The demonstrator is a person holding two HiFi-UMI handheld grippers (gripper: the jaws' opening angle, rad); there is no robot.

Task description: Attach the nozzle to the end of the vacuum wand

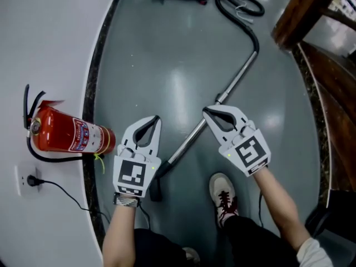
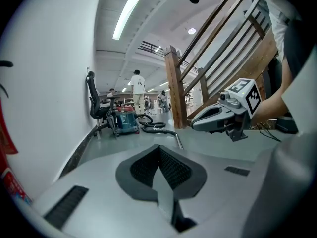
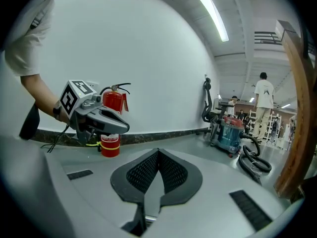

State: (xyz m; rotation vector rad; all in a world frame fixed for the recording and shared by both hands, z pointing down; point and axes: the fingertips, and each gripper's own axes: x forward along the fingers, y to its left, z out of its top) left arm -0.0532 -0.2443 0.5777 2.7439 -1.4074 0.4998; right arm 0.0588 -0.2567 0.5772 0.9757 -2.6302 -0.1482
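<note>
A metal vacuum wand (image 1: 222, 96) lies slantwise on the grey floor, and its black hose (image 1: 236, 7) runs off to the top. A dark nozzle (image 1: 156, 183) sits at the wand's lower end, partly hidden behind my left gripper. The left gripper (image 1: 157, 118) hangs above the floor left of the wand, shut and empty. My right gripper (image 1: 206, 111) hovers over the wand's middle, jaws also shut on nothing. In the left gripper view the shut jaws (image 2: 159, 147) face the right gripper (image 2: 223, 115), with the wand (image 2: 179, 140) behind. The right gripper view shows shut jaws (image 3: 158, 151) and the left gripper (image 3: 96, 118).
A red fire extinguisher (image 1: 67, 133) stands by the white wall with a plugged socket (image 1: 32, 179). The blue vacuum body (image 2: 126, 121) sits far down the hall near an office chair (image 2: 93, 105). A wooden stair railing (image 1: 311, 10) runs on the right. My shoe (image 1: 223, 196) is near the wand. A person (image 3: 262, 103) stands far off.
</note>
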